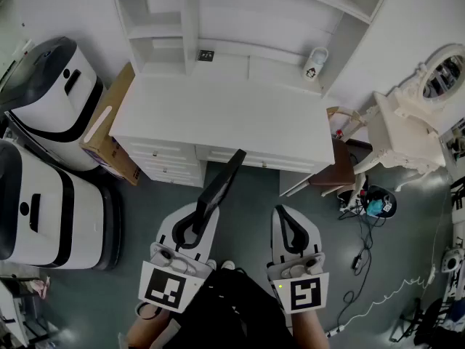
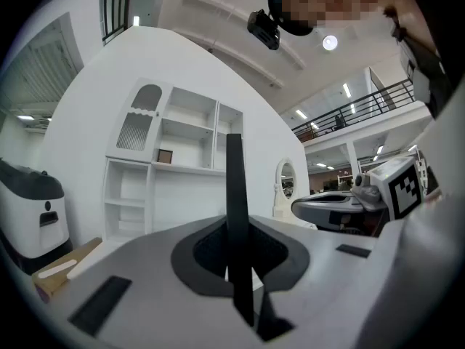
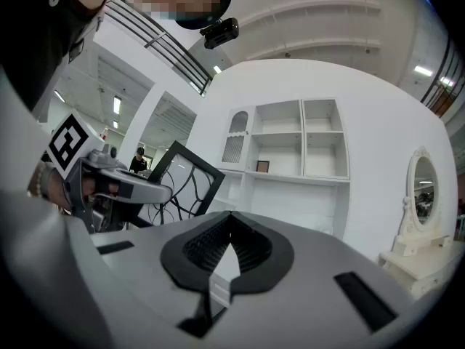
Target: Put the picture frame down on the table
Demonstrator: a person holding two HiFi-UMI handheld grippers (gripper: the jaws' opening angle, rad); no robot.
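While my left gripper (image 1: 195,220) clamps the black picture frame (image 1: 224,180) before the white desk (image 1: 218,115), my right gripper (image 1: 294,231) sits with jaws pressed together.

The picture frame (image 3: 182,184) is black, its pale panel crossed by curling black lines, the left tongs (image 1: 195,222) and right tongs (image 1: 293,233) are white with black pads (image 3: 247,249) and black-and-white square markers (image 1: 305,294) — the surface (image 1: 218,115) is white, the floor (image 1: 254,191) dull grey-green, the cardboard box (image 1: 109,126) brown.
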